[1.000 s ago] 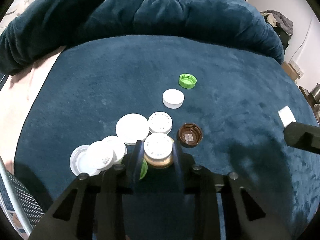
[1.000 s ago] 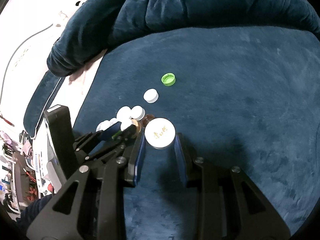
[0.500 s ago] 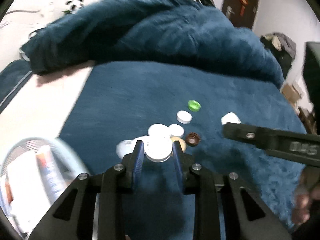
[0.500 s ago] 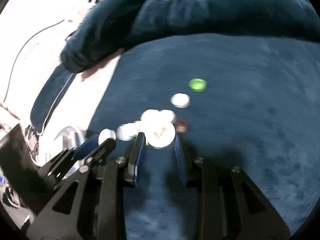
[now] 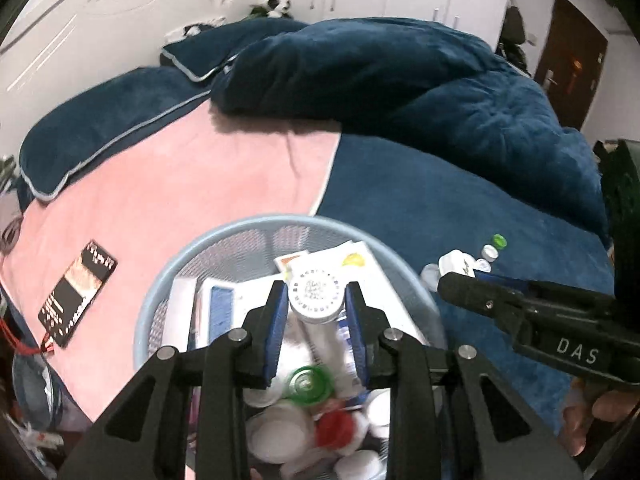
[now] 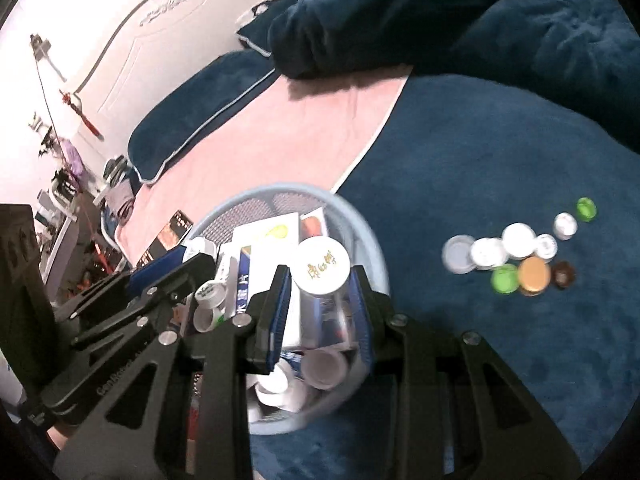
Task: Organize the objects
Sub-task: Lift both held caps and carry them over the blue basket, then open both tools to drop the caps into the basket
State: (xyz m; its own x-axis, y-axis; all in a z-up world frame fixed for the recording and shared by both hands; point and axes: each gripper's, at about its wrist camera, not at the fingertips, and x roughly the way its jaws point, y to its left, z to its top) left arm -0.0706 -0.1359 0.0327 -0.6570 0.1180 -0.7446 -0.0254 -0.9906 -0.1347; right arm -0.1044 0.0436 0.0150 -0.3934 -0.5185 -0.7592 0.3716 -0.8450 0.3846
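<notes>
Left gripper (image 5: 317, 307) pinching white perforated lid (image 5: 316, 295) between blue pads, directly above blue mesh basket (image 5: 168, 276); right gripper (image 6: 320, 292) clamped on white lid with gold lettering (image 6: 323, 265), over same basket; loose caps (image 6: 520, 248) on navy blanket (image 6: 500, 152) off to right gripper's right.
</notes>
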